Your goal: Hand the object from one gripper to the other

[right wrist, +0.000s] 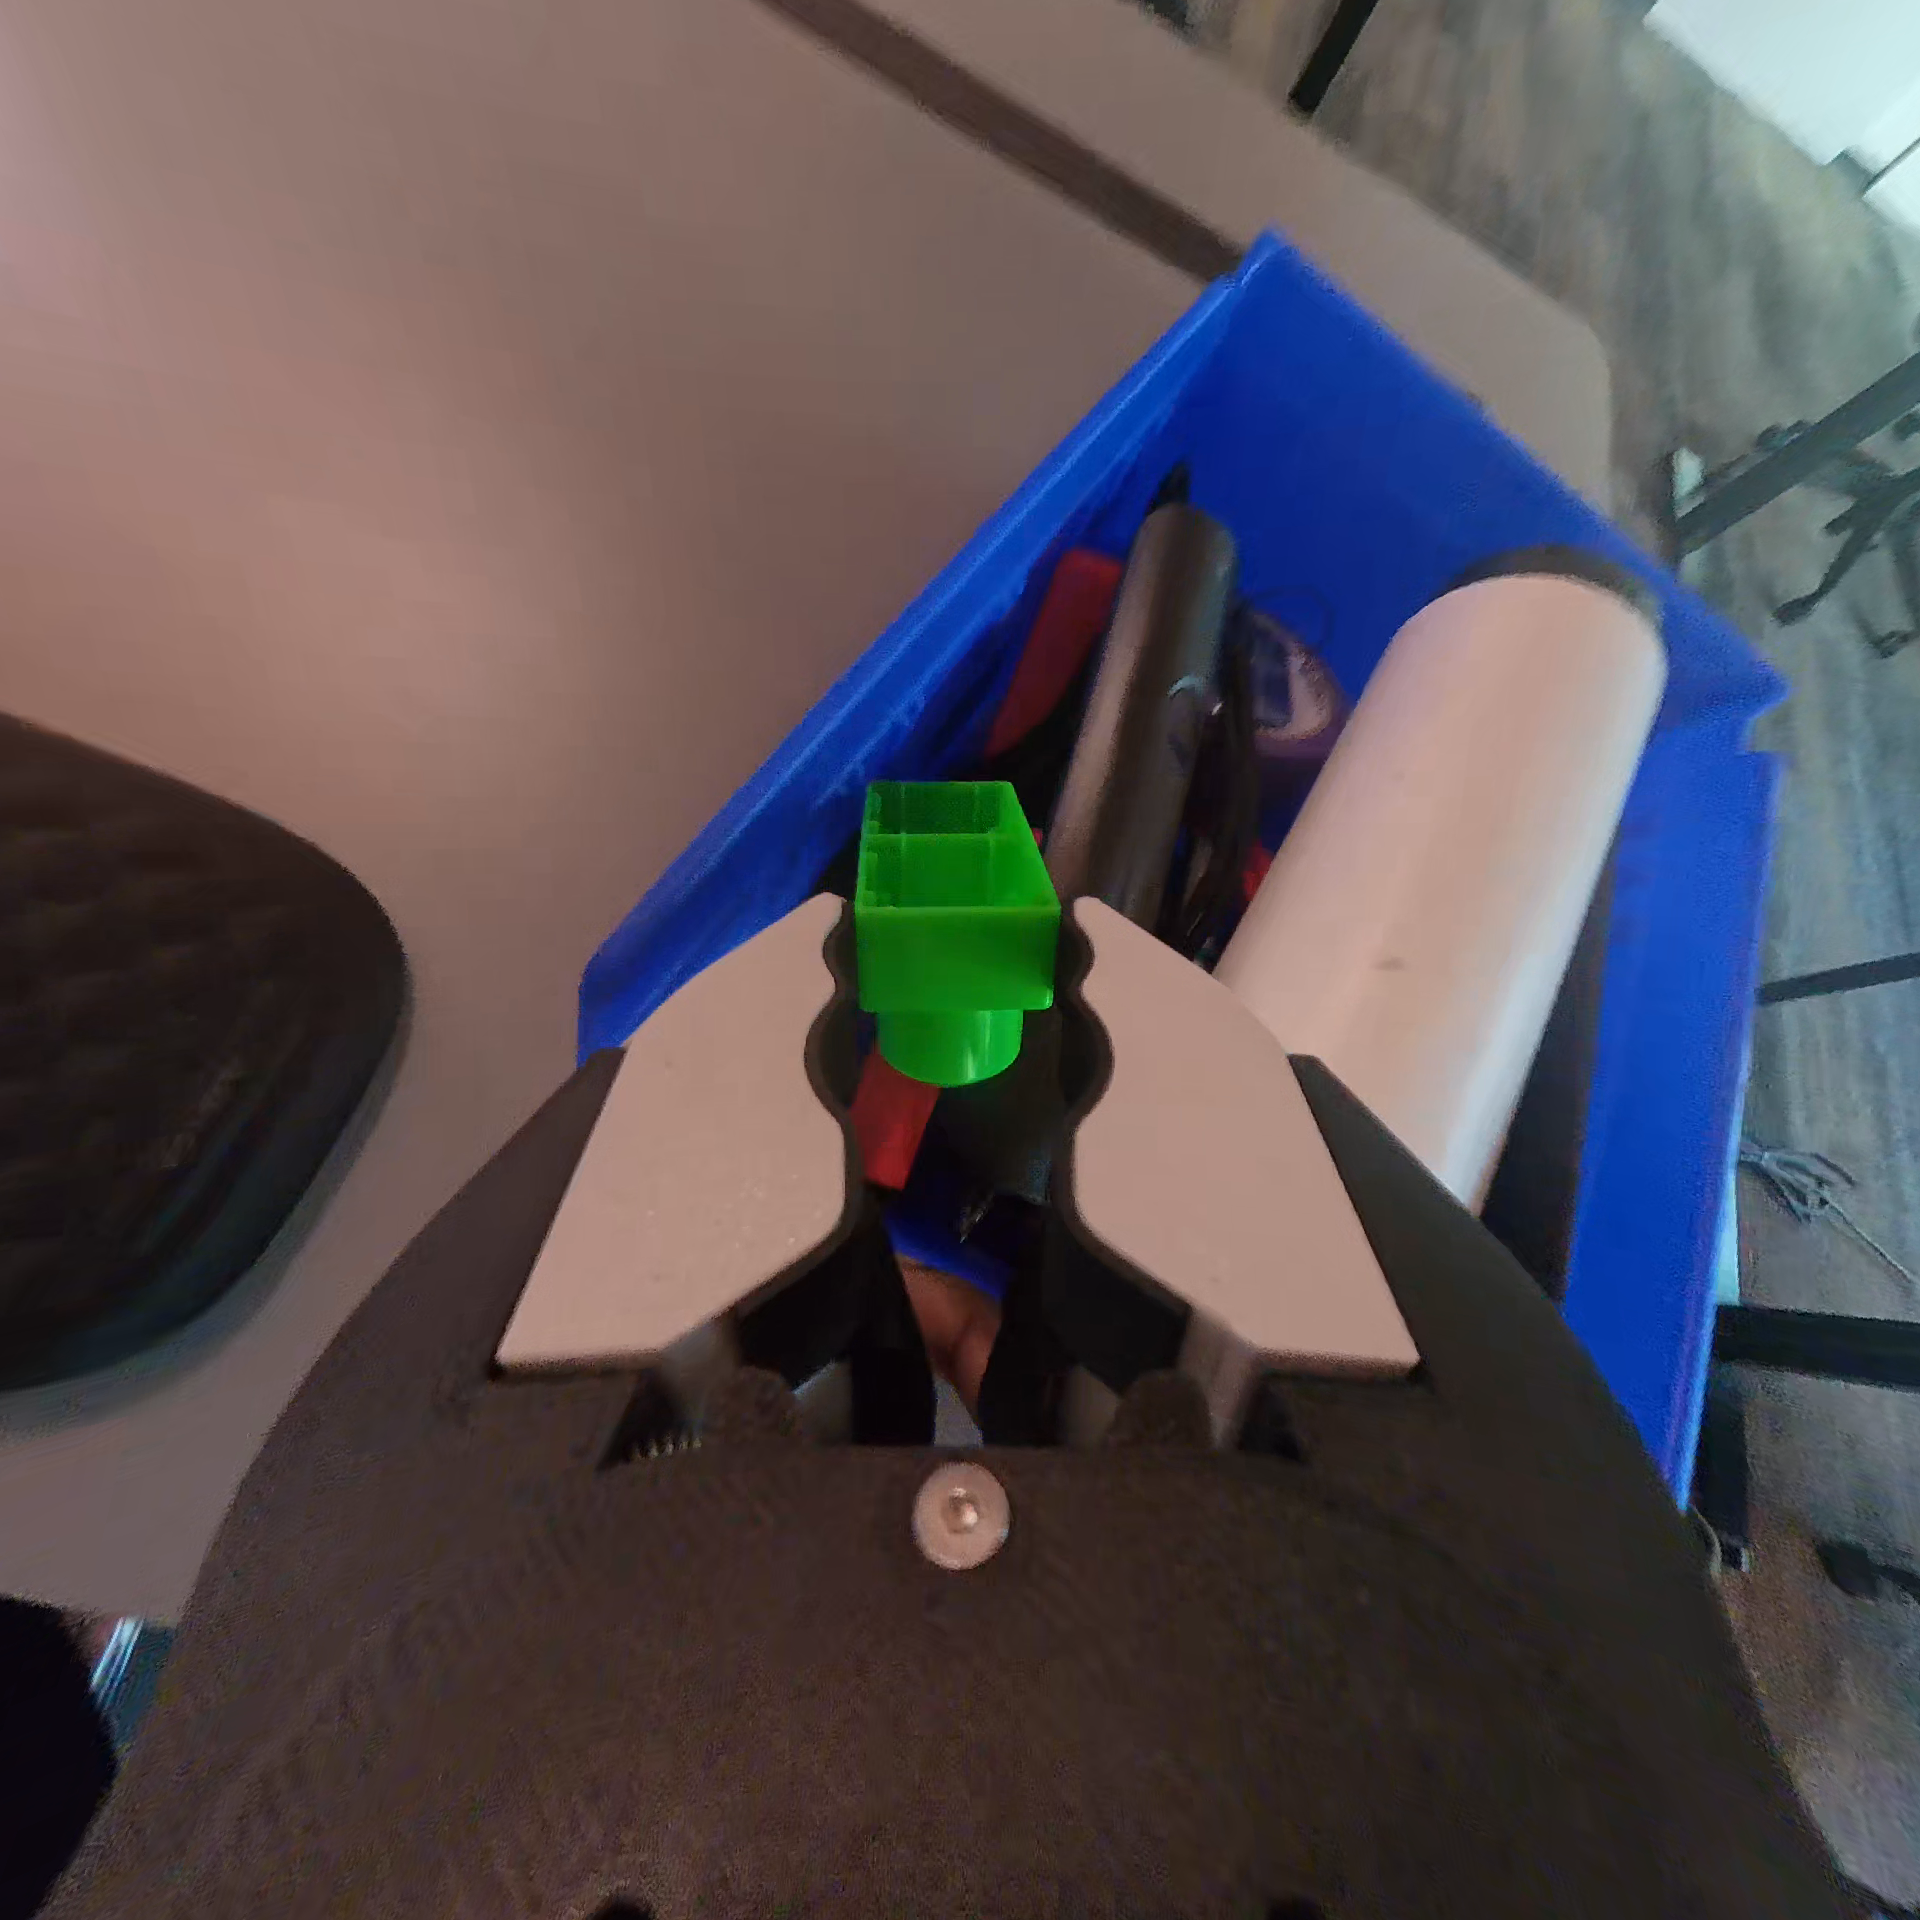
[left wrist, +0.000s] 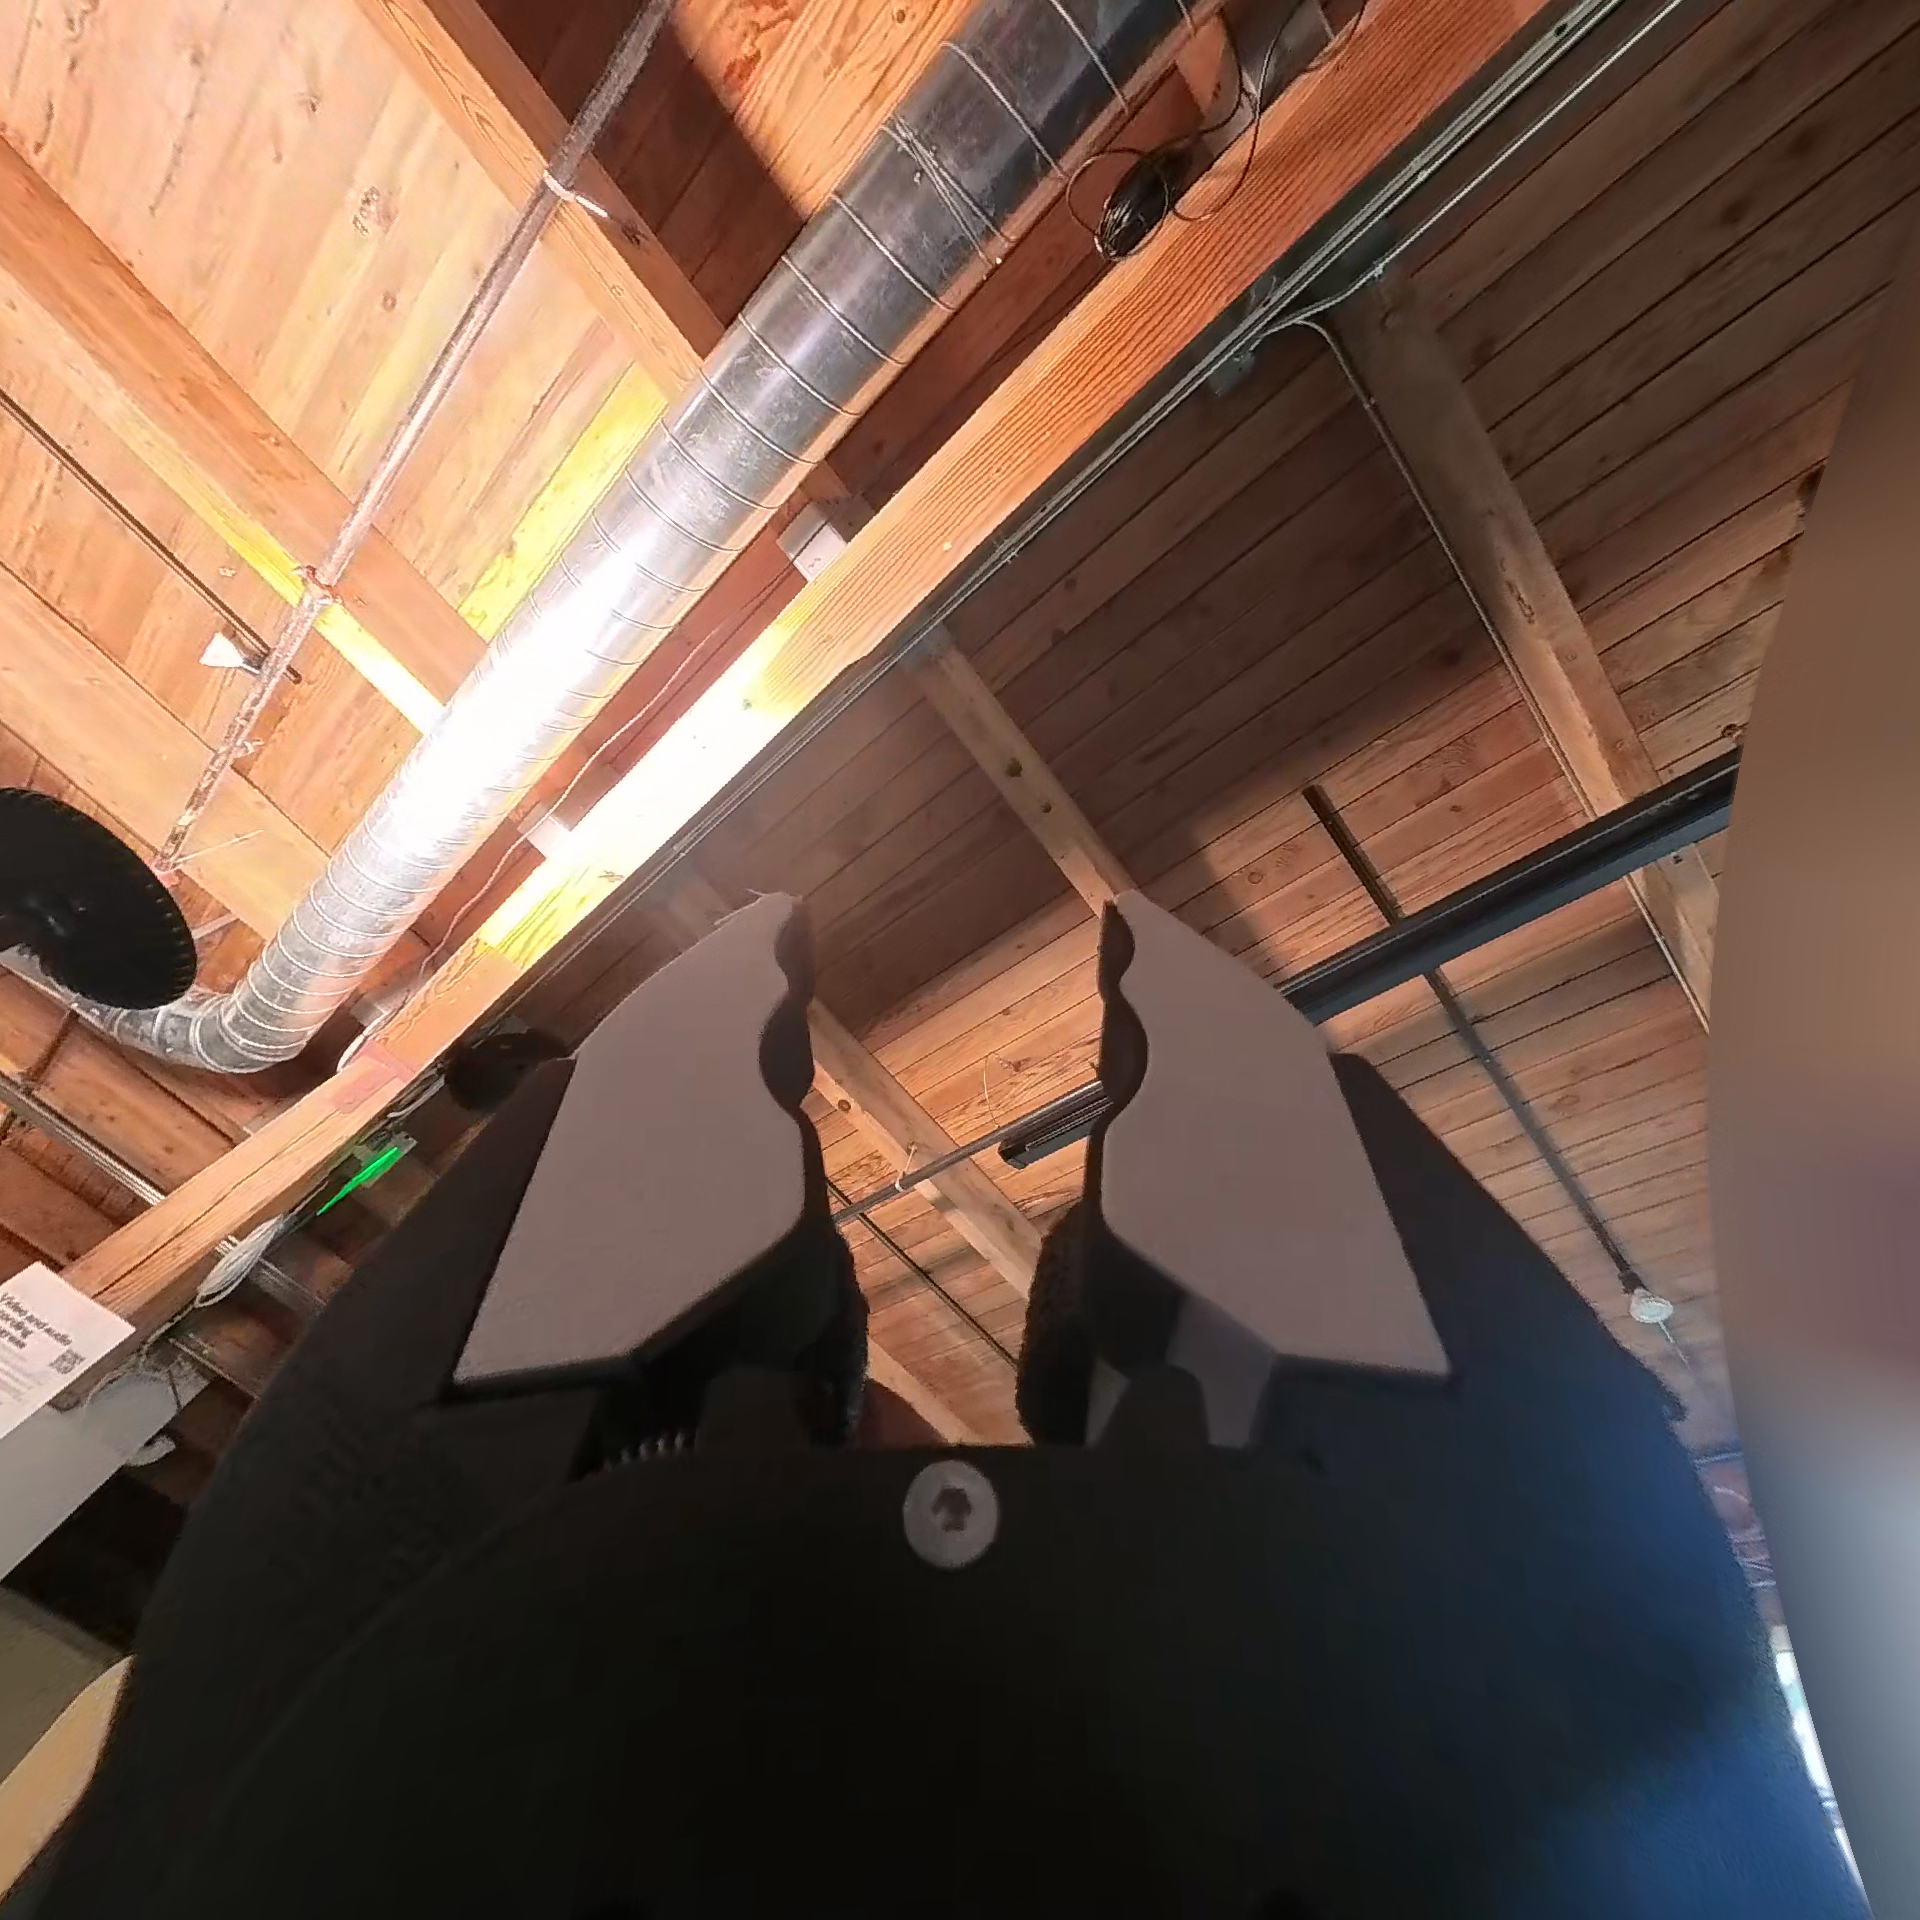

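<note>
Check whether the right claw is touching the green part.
Touching. In the right wrist view both fingers of the right claw press against the sides of the green part, which is held above the blue bin.

I can make out printed lines and a small square code on a white sign (left wrist: 47,1351) at the far left below the wooden beam, seen from my left gripper's camera. Nothing else in either view carries legible writing.
</note>
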Motion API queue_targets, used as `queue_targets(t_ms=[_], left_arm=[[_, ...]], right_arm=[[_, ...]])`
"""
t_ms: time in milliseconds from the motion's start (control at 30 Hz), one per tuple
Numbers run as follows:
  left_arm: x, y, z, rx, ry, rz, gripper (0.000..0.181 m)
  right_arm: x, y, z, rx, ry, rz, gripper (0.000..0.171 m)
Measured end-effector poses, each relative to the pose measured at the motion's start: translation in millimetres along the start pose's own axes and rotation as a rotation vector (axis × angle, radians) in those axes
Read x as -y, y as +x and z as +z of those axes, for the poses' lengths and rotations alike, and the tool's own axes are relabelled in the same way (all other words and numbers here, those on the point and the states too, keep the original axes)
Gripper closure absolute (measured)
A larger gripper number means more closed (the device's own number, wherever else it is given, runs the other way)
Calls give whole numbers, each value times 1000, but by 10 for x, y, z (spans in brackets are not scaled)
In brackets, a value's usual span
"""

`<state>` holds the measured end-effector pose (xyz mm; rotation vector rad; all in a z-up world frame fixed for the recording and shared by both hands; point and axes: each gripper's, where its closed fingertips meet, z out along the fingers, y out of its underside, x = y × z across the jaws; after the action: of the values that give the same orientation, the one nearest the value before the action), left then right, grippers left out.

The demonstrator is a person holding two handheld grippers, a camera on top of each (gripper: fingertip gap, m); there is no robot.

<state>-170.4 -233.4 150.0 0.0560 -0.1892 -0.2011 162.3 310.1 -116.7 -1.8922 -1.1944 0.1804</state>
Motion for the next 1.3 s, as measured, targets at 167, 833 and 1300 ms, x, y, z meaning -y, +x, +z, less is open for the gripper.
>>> queue_targets(t_ms=[167, 833, 1300], left_arm=[[48, 49, -10, -4, 3, 20, 131], [-649, 251, 10, -91, -491, 430, 131], [-1157, -771, -778, 106, -1429, 1078, 134]], right_arm=[[-149, -32, 77, 31, -111, -15, 134], [-325, -70, -155, 180, -208, -41, 123], [-341, -88, -70, 216, -235, -42, 155]])
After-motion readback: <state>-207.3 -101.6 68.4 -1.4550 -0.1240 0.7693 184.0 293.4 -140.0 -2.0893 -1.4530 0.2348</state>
